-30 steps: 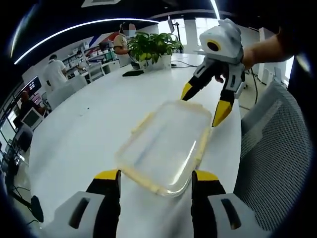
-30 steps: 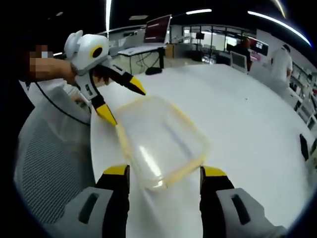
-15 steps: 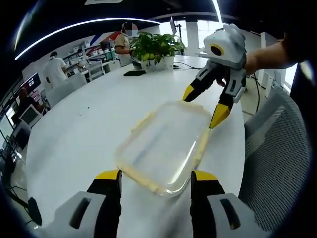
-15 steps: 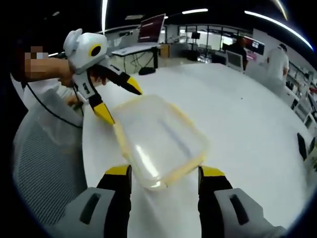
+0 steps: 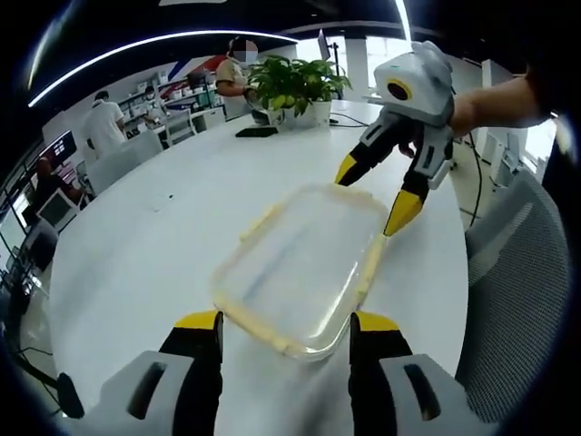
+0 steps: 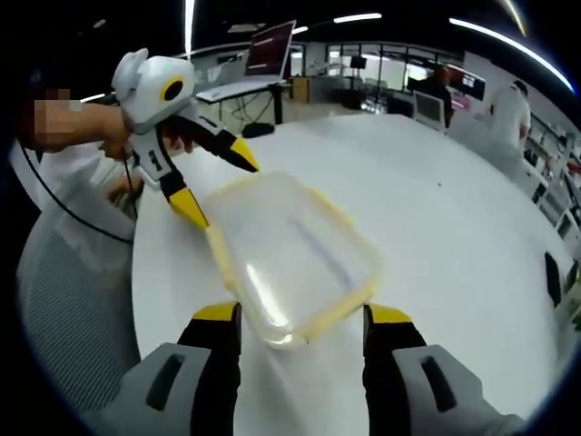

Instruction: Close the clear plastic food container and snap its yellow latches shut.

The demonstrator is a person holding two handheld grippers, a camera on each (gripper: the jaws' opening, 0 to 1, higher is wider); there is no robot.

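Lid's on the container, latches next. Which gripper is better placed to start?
Roughly even, slight edge to the right gripper: its open jaws flank the container's far end, tips level with the yellow rim. The left gripper, also open, sits just short of the near end.

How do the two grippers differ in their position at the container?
The left gripper stands at one short end of the container; the right gripper stands at the opposite end. Both are open, each straddling its end of the container, which lies on the white table.
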